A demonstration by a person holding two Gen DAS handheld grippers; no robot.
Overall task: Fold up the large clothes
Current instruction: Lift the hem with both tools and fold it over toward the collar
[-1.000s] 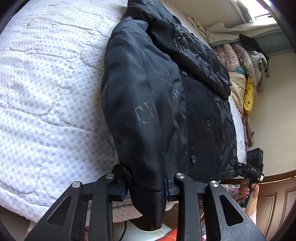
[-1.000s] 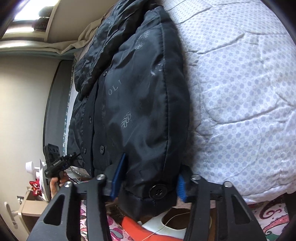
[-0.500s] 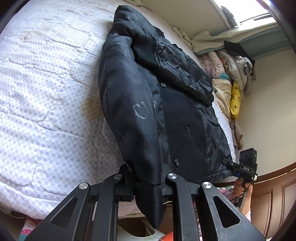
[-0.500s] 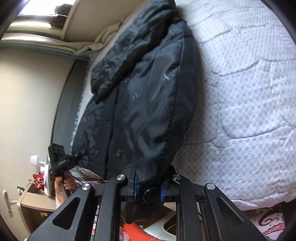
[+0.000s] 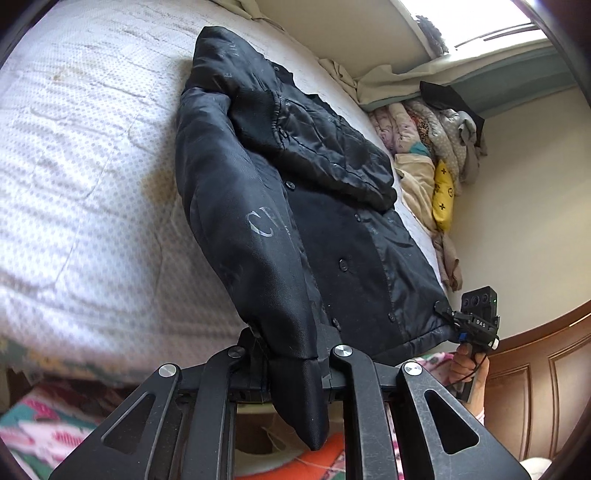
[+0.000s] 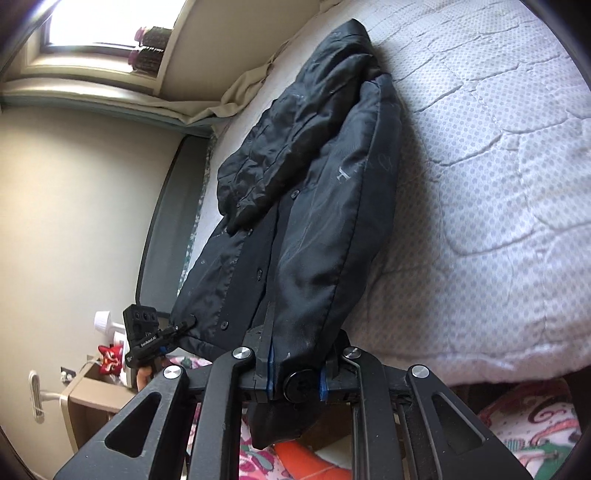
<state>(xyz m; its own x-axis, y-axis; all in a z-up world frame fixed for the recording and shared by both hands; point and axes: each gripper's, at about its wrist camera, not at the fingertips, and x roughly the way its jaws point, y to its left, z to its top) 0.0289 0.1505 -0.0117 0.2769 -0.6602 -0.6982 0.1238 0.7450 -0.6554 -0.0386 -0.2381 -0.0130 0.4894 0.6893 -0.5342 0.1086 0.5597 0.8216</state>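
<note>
the black jacket is lying front-up on the white quilted bed, its hem end hanging over the near edge. the left gripper is clenching the lower corner of the jacket between its two fingers, the cuff-like end drooping down below the jaws. the right gripper is clamping the other lower corner, with a large black button sitting right between its blue pads.

a second ago both pairs of jaws were standing wide around the fabric with gaps on each side; now they are pressing tight on it. both grippers are also sitting higher than before, and the near part of the jacket is lifting off the bed, so the cloth is stretching up from the mattress toward the fingers instead of lying flat.

in the left wrist view the right gripper is showing at the far corner of the hem, held by a hand. a pile of bedding is sitting against the wall beyond the bed, under the window.
</note>
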